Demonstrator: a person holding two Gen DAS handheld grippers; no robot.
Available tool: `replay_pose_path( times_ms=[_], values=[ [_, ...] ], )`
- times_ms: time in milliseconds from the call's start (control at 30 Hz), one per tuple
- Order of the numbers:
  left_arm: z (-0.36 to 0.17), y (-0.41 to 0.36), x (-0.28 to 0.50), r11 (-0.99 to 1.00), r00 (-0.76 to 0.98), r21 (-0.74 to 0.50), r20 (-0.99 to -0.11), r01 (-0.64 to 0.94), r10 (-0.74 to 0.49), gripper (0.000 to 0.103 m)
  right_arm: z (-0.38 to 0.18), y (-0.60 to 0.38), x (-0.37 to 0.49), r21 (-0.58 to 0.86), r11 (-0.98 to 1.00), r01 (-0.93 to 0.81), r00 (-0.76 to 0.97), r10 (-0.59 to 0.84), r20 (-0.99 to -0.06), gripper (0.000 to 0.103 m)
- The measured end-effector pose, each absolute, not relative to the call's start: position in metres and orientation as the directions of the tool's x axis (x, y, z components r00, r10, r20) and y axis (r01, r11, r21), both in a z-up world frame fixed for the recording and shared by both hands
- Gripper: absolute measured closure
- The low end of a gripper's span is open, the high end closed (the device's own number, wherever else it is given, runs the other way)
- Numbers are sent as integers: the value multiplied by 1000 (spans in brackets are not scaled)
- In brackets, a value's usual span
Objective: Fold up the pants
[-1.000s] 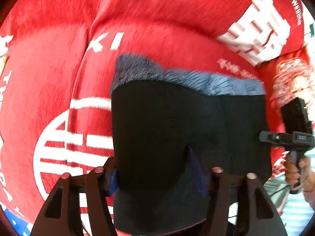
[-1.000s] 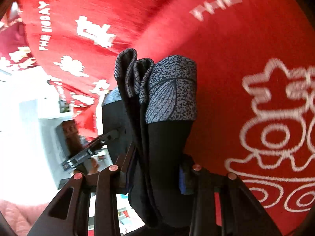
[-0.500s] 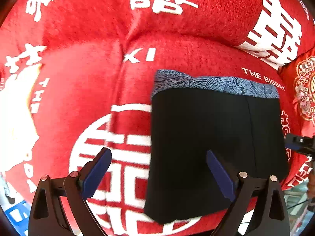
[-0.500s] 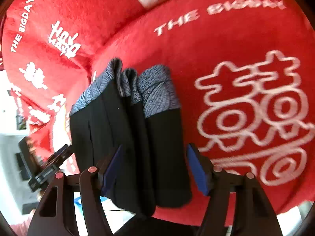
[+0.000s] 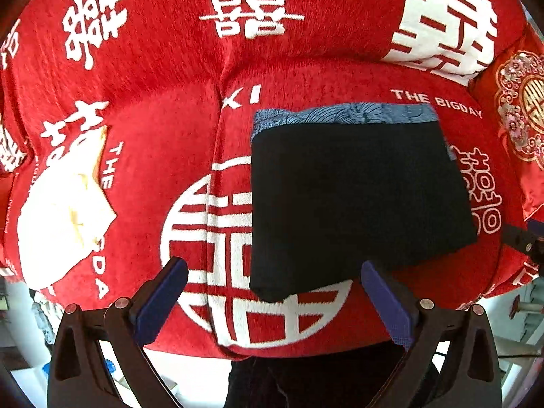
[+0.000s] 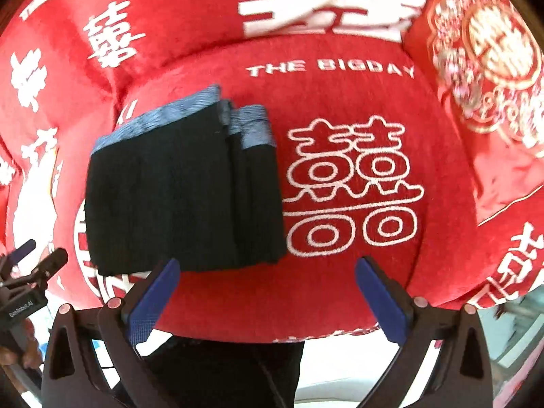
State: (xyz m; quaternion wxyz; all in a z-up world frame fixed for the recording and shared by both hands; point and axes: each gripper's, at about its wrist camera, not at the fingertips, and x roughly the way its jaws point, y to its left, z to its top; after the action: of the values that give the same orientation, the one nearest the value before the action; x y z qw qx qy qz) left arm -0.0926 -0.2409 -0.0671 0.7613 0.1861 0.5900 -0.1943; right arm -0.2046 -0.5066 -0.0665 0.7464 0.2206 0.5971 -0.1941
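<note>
Both grippers hang spread wide with nothing between their blue pads: the left gripper (image 5: pixel 272 301) and the right gripper (image 6: pixel 267 294) sit just short of the folded black pants (image 5: pixel 346 200), which lie flat on the red cushion (image 5: pixel 163 156), blue-grey waistband farthest from the grippers.

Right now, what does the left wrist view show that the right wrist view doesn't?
Only the left wrist view shows the pants' flat top face square-on, the round white emblem beside and under them, and a pale sunlit patch on the left cushion. Only the right wrist view shows the stacked fold layers along the pants' right side and the outlined white character beside them. Both show the folded black pants with their blue-grey band lying on the red cover, and both grippers, left and right, open and empty.
</note>
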Motion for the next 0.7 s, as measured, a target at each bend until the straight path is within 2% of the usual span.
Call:
replay_pose_path(
  times_ms=[267, 700],
  values=[
    [-30, -234, -107, 874, 256, 73, -965, 480, -59, 1, -27, -453, -199, 68, 869, 490, 219, -47, -975, 0],
    [6, -212, -119, 879, 268, 72, -961, 472, -65, 1, 2, -425, -211, 62, 827, 559, 204, -64, -977, 0]
  ],
)
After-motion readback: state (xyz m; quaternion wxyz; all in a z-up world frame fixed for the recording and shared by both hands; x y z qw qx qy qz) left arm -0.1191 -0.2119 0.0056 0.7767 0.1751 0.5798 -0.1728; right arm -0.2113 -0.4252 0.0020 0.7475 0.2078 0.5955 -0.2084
